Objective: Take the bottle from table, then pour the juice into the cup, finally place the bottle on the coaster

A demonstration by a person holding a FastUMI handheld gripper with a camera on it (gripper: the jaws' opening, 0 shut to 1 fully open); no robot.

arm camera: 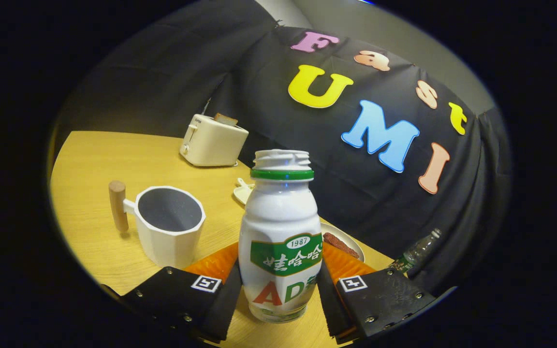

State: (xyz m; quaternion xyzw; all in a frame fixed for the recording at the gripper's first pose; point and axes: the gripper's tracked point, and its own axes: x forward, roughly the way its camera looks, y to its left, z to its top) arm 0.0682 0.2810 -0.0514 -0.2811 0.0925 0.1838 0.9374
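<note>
Counter, pale wood, carries everything; the whole scene sits canted, which suggests the tool is rolled a little to one side.

Toaster, cream, far back by the cloth wall, a slice standing up out of its slot. Well apart from the work, probably just booth furniture.

Cup, white, faceted, with a wooden peg handle turned away from the bottle. Upright, mouth open, inside looks dark and empty. It stands beyond the left finger, near enough that a short carry and tilt should reach it.

Bottle, white with a green neck ring, cap off (threads bare, so ready to pour). Upright between the fingers, base at or just above the counter; I cannot tell which. Label: "1987" in a small oval, white Chinese characters on a green band, large "AD" below.

Coaster, orange, ribbed, lies directly behind the bottle and shows on both sides of it, so the final set-down is close.

Plate beyond the coaster, holding something reddish brown, unclear what. A clear plastic bottle lies by the wall.

Tongs: narrowed on the bottle's lower body, both fingers pressed against its sides. Hold sits low on the bottle, which leaves the neck free for pouring.
</note>
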